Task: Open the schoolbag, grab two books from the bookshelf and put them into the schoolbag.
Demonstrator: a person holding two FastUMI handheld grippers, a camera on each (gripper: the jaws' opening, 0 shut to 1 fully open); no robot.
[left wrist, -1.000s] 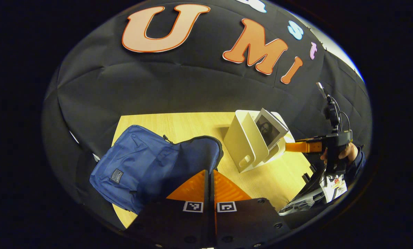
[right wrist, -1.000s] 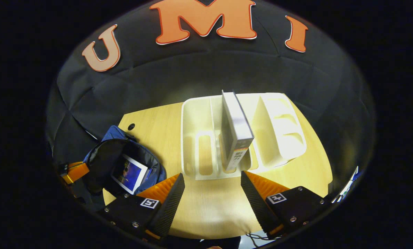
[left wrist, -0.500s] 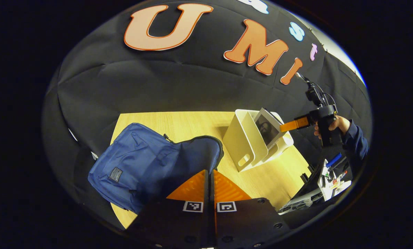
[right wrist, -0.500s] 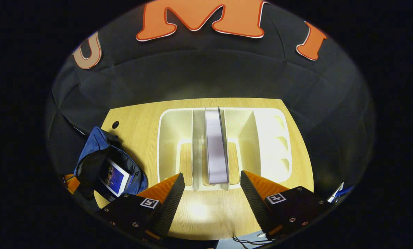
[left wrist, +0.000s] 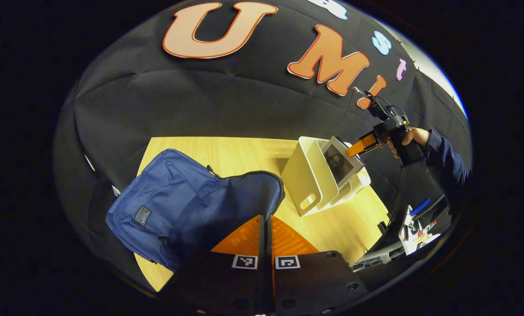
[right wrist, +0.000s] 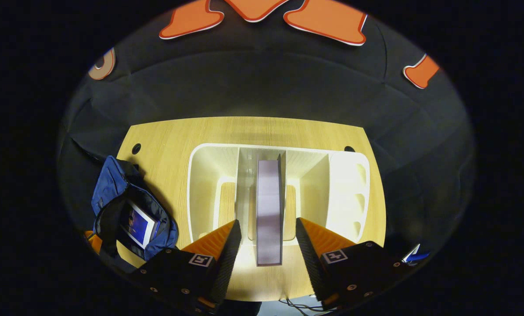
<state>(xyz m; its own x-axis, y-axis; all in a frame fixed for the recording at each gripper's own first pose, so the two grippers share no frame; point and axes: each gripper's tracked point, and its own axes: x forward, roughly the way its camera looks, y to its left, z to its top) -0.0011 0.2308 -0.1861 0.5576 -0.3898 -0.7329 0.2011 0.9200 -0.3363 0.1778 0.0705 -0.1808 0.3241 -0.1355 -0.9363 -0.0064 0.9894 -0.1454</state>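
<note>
The blue schoolbag (left wrist: 174, 206) lies on the wooden table with its mouth held open. My left gripper (left wrist: 266, 217) is shut at the zipper rim, pinching it. Inside the schoolbag (right wrist: 108, 193) rests one book (right wrist: 138, 224) with a blue cover. A second book (right wrist: 269, 206) stands upright in the middle slot of the white bookshelf (right wrist: 205, 175). My right gripper (right wrist: 268, 230) is open, one finger on each side of this book's near end, apart from it. In the left gripper view the right gripper (left wrist: 354, 149) reaches the top of the book (left wrist: 339, 160) in the bookshelf (left wrist: 308, 175).
A person's hand (left wrist: 409, 136) in a dark sleeve holds the right gripper. Pens and small items (left wrist: 413, 224) sit off the table's right edge. The table (right wrist: 165, 140) has two small round holes near its back corners. Bare wood lies between bag and shelf.
My right gripper rose and moved forward over the shelf; its fingers now flank the standing book and stand slightly closer together. The left gripper and bag barely moved.
</note>
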